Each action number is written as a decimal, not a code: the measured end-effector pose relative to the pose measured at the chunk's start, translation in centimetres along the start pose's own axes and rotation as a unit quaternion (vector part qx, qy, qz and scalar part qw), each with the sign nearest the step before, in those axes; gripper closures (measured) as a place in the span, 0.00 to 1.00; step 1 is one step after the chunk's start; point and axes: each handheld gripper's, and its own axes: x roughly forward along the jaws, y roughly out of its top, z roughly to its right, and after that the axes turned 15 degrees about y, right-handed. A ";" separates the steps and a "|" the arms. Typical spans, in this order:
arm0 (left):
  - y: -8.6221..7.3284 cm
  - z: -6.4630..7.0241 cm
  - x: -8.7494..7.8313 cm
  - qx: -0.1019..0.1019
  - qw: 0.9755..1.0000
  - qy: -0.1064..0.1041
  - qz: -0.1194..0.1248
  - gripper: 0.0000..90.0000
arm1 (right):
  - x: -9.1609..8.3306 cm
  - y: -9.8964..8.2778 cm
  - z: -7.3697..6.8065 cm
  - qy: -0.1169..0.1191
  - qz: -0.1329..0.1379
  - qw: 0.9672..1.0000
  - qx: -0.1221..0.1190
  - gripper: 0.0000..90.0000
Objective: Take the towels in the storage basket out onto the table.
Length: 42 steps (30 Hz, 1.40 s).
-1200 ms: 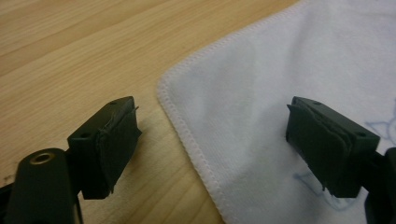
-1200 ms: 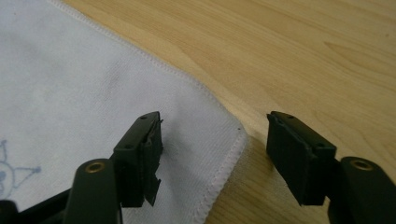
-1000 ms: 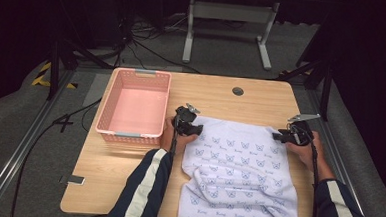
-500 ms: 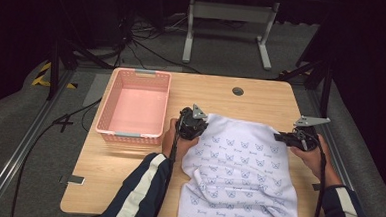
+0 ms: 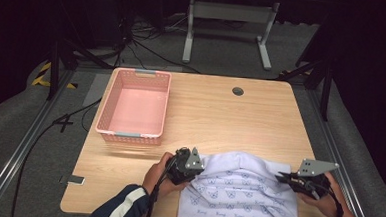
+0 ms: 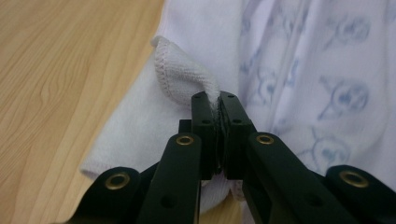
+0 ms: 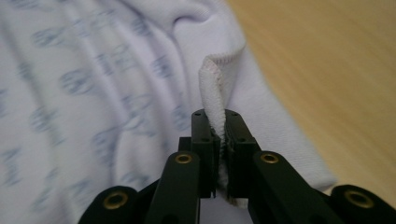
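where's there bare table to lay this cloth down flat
The widest bare patch of the wooden table runs from the pink plastic basket right to the far edge, past the small round grommet. The near edge is crowded: the white printed cloth, pinched by the left gripper and right gripper.

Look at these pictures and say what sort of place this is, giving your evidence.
Probably a lab or studio set up for recording demonstrations, not a home: a bare wooden table on grey carpet, metal rails beside it, loose cables behind, dark surroundings, and a hand-held left gripper pinching a patterned cloth.
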 end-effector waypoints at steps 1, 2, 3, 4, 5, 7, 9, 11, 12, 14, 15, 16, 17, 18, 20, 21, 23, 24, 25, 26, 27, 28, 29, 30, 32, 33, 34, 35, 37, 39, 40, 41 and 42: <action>-0.1 0.2 0.1 0.010 1.000 0.000 -0.003 0.96 | 0.2 -0.3 -0.4 0.008 -0.006 1.000 -0.001 0.94; -0.4 0.2 0.4 -0.005 1.000 -0.008 -0.004 0.96 | 0.3 -0.6 -0.6 0.010 -0.009 1.000 0.005 0.94; -0.5 0.2 0.5 -0.007 1.000 -0.007 -0.007 0.96 | 0.6 -1.2 -0.4 0.008 -0.016 1.000 0.013 0.94; -0.5 0.1 0.8 -0.006 1.000 0.003 -0.011 0.96 | 0.7 -1.3 -0.3 0.005 -0.021 1.000 0.017 0.94; -0.5 -0.1 1.2 -0.008 1.000 0.007 -0.015 0.96 | 0.8 -1.5 0.1 0.001 -0.022 0.999 0.025 0.94; -0.6 -0.3 2.1 -0.011 0.999 0.009 -0.032 0.96 | 1.1 -1.5 1.0 -0.010 -0.019 0.999 0.036 0.94; -0.5 -0.7 2.7 -0.022 0.999 0.008 -0.027 0.96 | 1.5 -1.6 1.7 -0.038 -0.023 0.998 0.039 0.94; -0.1 -1.0 3.2 -0.013 0.999 0.027 -0.031 0.96 | 1.7 -1.5 2.3 -0.065 -0.010 0.997 0.037 0.94; 0.1 -1.1 3.4 -0.009 0.999 0.041 -0.031 0.96 | 1.7 -1.3 2.4 -0.071 -0.006 0.997 0.036 0.94; 0.6 -1.5 4.0 -0.012 0.998 0.052 -0.037 0.96 | 2.3 -1.1 2.8 -0.064 -0.024 0.997 0.037 0.94; 0.8 -1.7 4.3 -0.010 0.997 0.057 -0.041 0.96 | 2.8 -1.1 3.0 -0.064 -0.032 0.997 0.039 0.94; 1.0 -1.8 4.5 -0.008 0.997 0.065 -0.042 0.96 | 3.0 -1.1 3.2 -0.059 -0.024 0.997 0.042 0.94; 1.2 -1.9 4.8 -0.004 0.996 0.074 -0.047 0.96 | 3.0 -1.0 3.5 -0.055 -0.025 0.997 0.047 0.94; 1.4 -2.0 4.9 0.006 0.995 0.081 -0.051 0.96 | 3.0 -0.8 3.9 -0.061 -0.026 0.997 0.046 0.94; 1.6 -2.3 5.3 0.012 0.995 0.089 -0.053 0.96 | 3.1 -0.8 4.2 -0.063 -0.024 0.997 0.047 0.94; 1.8 -2.6 5.5 0.009 0.994 0.090 -0.057 0.96 | 3.2 -0.6 4.7 -0.067 -0.023 0.996 0.053 0.94; 2.3 -3.7 6.3 0.005 0.993 0.097 -0.067 0.96 | 3.5 -0.2 6.1 -0.084 -0.026 0.995 0.054 0.94; 2.6 -4.1 6.7 0.002 0.992 0.101 -0.073 0.96 | 3.6 0.1 6.8 -0.092 -0.026 0.994 0.056 0.95; 2.8 -4.7 7.3 0.000 0.991 0.110 -0.074 0.97 | 3.8 0.4 7.5 -0.097 -0.029 0.993 0.056 0.95; 3.0 -5.1 7.6 -0.002 0.990 0.114 -0.078 0.97 | 4.0 0.9 8.3 -0.106 -0.031 0.992 0.058 0.95; 3.2 -5.5 8.0 -0.007 0.989 0.121 -0.081 0.97 | 4.2 1.1 8.7 -0.113 -0.034 0.991 0.058 0.95; 3.4 -5.9 8.5 -0.010 0.989 0.125 -0.083 0.97 | 4.5 1.5 9.4 -0.122 -0.036 0.990 0.056 0.95; 3.6 -6.4 8.8 -0.013 0.988 0.129 -0.083 0.97 | 4.8 1.9 10.0 -0.127 -0.038 0.989 0.059 0.95; 3.8 -6.8 9.2 -0.019 0.987 0.134 -0.090 0.97 | 5.0 2.3 10.7 -0.136 -0.040 0.988 0.060 0.95; 4.0 -7.7 10.0 -0.032 0.986 0.137 -0.086 0.97 | 5.5 3.1 12.2 -0.153 -0.046 0.985 0.063 0.95; 4.2 -8.1 10.4 -0.038 0.985 0.141 -0.087 0.97 | 5.8 3.3 12.8 -0.160 -0.046 0.984 0.067 0.95; 4.4 -8.5 10.7 -0.043 0.985 0.142 -0.092 0.97 | 6.0 3.6 13.3 -0.166 -0.044 0.983 0.073 0.95; 4.5 -8.8 11.0 -0.045 0.984 0.148 -0.092 0.97 | 6.3 3.9 13.8 -0.173 -0.047 0.981 0.072 0.95; 4.8 -9.5 11.6 -0.048 0.982 0.153 -0.095 0.97 | 6.6 4.4 14.5 -0.183 -0.051 0.979 0.076 0.95; 5.2 -10.0 12.0 -0.051 0.981 0.156 -0.106 0.97 | 6.9 4.7 15.1 -0.189 -0.051 0.977 0.078 0.95; 5.4 -10.3 12.3 -0.046 0.980 0.159 -0.107 0.97 | 6.9 4.8 15.3 -0.189 -0.050 0.977 0.081 0.95; 5.5 -10.3 12.4 -0.044 0.979 0.161 -0.114 0.97 | 6.9 4.9 15.6 -0.190 -0.048 0.977 0.085 0.95; 5.7 -10.4 12.5 -0.044 0.979 0.164 -0.116 0.97 | 6.9 4.9 15.8 -0.189 -0.043 0.977 0.091 0.95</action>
